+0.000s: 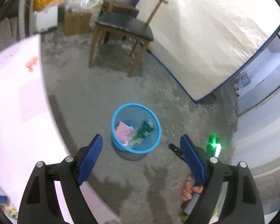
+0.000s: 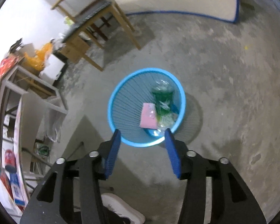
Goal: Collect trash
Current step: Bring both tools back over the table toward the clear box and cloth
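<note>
A lived-in home room: bare grey concrete floor [image 1: 106, 93], a wooden chair with a black seat [image 1: 124, 27], a white blue-edged mattress [image 1: 205, 37], a pink-clothed table [image 1: 15, 102].

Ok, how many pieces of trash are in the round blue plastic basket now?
2 clear: a pink flat packet at left, a green plastic wrapper beside it; clear film below may hide more.
</note>
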`<move>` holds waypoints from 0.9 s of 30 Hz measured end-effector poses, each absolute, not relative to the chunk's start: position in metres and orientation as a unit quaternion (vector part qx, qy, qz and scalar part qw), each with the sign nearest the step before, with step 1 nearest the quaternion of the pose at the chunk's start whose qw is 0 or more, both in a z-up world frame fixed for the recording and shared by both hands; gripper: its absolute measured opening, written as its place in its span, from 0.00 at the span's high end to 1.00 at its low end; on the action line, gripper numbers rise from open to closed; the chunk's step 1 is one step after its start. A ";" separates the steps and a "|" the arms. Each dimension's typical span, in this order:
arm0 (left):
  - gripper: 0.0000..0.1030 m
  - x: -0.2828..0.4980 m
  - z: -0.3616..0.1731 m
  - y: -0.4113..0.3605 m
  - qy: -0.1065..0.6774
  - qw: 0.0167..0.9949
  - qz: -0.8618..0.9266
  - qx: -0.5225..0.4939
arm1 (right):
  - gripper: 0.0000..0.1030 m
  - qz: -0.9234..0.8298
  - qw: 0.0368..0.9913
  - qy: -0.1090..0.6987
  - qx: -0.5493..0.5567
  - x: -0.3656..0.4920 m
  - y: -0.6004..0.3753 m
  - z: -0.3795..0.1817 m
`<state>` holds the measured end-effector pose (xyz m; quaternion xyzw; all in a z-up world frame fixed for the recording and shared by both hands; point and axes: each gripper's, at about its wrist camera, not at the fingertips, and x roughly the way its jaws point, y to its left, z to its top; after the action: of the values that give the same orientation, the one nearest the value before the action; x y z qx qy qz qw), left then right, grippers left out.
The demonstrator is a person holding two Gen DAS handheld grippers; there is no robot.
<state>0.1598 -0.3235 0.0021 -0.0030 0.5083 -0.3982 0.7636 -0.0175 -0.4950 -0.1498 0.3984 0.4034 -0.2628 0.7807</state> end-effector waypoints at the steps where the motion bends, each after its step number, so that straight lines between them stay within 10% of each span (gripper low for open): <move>1: 0.19 0.157 0.008 -0.311 0.500 0.771 -0.394 -0.007 | 0.48 -0.259 0.789 0.398 0.389 -0.018 -0.490 -0.141; 18: 0.18 0.120 0.048 -0.098 0.444 0.847 -0.288 -0.056 | 0.08 -0.063 0.926 0.319 0.194 0.034 -0.316 0.032; 27: 0.10 0.098 0.049 0.029 0.415 0.886 -0.183 -0.097 | 0.08 0.027 0.928 0.361 0.087 0.067 -0.200 0.048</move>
<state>0.0983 0.0291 0.0493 -0.0971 0.4149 -0.1830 0.8860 0.0674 -0.2001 0.0480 0.0873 0.3608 0.0273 0.9282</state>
